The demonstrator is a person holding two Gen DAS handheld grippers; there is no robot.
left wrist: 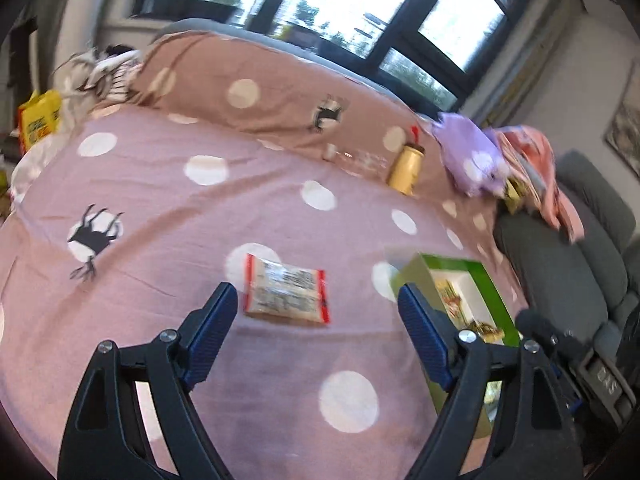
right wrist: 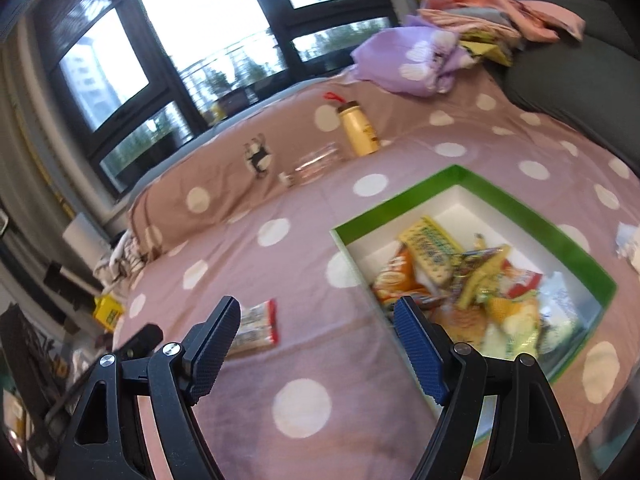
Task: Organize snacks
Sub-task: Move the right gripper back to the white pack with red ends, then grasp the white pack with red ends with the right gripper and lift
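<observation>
Left wrist view gives me the window (left wrist: 320, 12) across the back wall, then the bed (left wrist: 160, 184) under a pink dotted sheet. A grey sofa (left wrist: 560, 272) sits beside it. On the bed, the green box (right wrist: 472, 184) holds mixed snacks, and one packet (left wrist: 286, 289) lies apart to its left. My left claw (left wrist: 318, 304) and right claw (right wrist: 317, 320) both gape, holding nothing. A yellow bottle (right wrist: 358, 130) lies farther back.

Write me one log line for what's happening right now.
left tool: open, empty, aimed at snack on bed | right tool: open, empty | box: holds several snacks | snack: outside box, left of it
</observation>
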